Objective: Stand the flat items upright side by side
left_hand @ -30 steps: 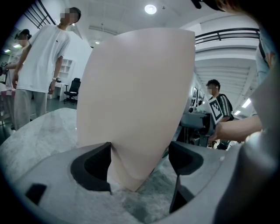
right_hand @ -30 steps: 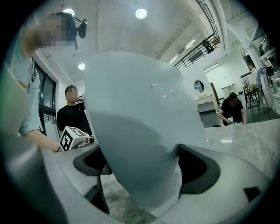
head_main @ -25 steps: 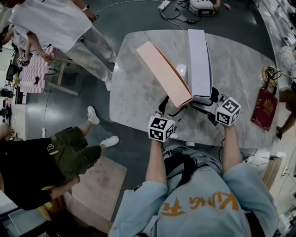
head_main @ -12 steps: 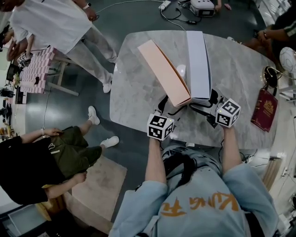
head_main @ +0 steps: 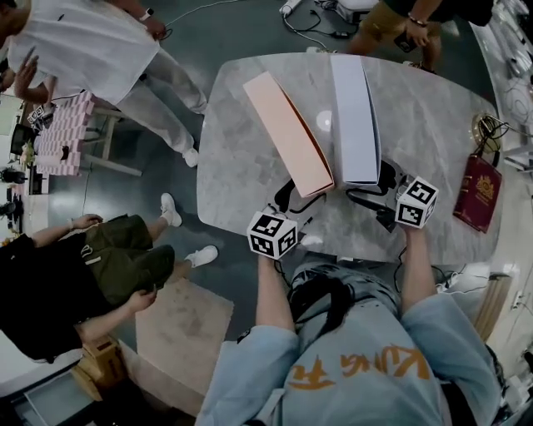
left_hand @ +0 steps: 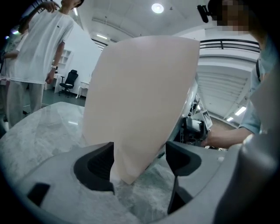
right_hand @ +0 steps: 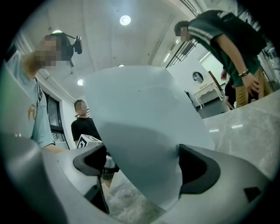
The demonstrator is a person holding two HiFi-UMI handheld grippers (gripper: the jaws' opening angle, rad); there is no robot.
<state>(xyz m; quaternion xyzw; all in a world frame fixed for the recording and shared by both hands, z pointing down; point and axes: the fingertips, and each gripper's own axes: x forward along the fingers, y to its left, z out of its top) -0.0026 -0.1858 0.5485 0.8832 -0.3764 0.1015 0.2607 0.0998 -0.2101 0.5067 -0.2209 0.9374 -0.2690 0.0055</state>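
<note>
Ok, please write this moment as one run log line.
left gripper: jaws just been closing, astride pink box, not clamped | right gripper: shut on lavender box | both boxes on edge on table

Open-plan lab or office workspace, by the look of it: a marble-topped table (head_main: 241,166) stands on a bare grey floor (head_main: 125,200) trailing cables (head_main: 326,33), with onlookers (head_main: 83,42) gathered close by, an office chair (left_hand: 68,83) against white walls, and recessed ceiling lights (left_hand: 157,8) near a railed upper gallery (left_hand: 236,42)
</note>
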